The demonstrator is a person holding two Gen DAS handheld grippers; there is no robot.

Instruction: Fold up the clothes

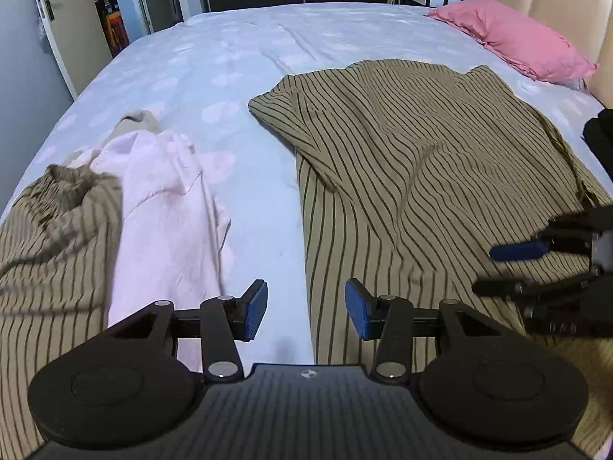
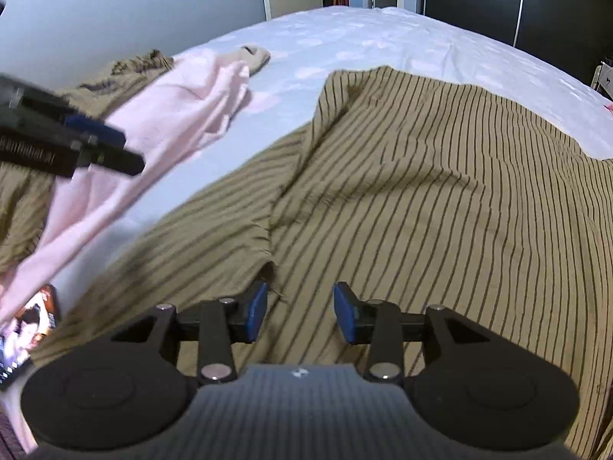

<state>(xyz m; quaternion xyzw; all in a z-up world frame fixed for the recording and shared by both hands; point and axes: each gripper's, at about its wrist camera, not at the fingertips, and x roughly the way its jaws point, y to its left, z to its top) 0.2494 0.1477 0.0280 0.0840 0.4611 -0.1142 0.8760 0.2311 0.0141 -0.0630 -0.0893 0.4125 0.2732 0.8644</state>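
Left wrist view shows the left gripper [image 1: 305, 308] nearest, its blue pads apart with nothing between them, hanging over bare sheet just beside the left edge of the striped garment [image 1: 421, 176]. Right wrist view shows the right gripper [image 2: 300, 312] with its jaws likewise apart and empty, poised above the same cloth close to a small notch in its near hem; no pad presses on fabric.

That olive garment with dark pinstripes lies spread over the near right part of the bed [image 1: 245, 76], rumpled, with one flap already turned over toward the middle. It looks thin, limp and light, so it should drape and slide rather than hold a crease; I would judge the hem corners or the side seams the best places to pinch, each claw taking one edge so the cloth lifts evenly.

Along the near left edge sits a heap: a pale pink garment [image 1: 168, 207] lying over another striped piece [image 1: 53, 237].

Farther off, a pink pillow [image 1: 513, 42] rests at the far right corner against the headboard [image 1: 555, 0].
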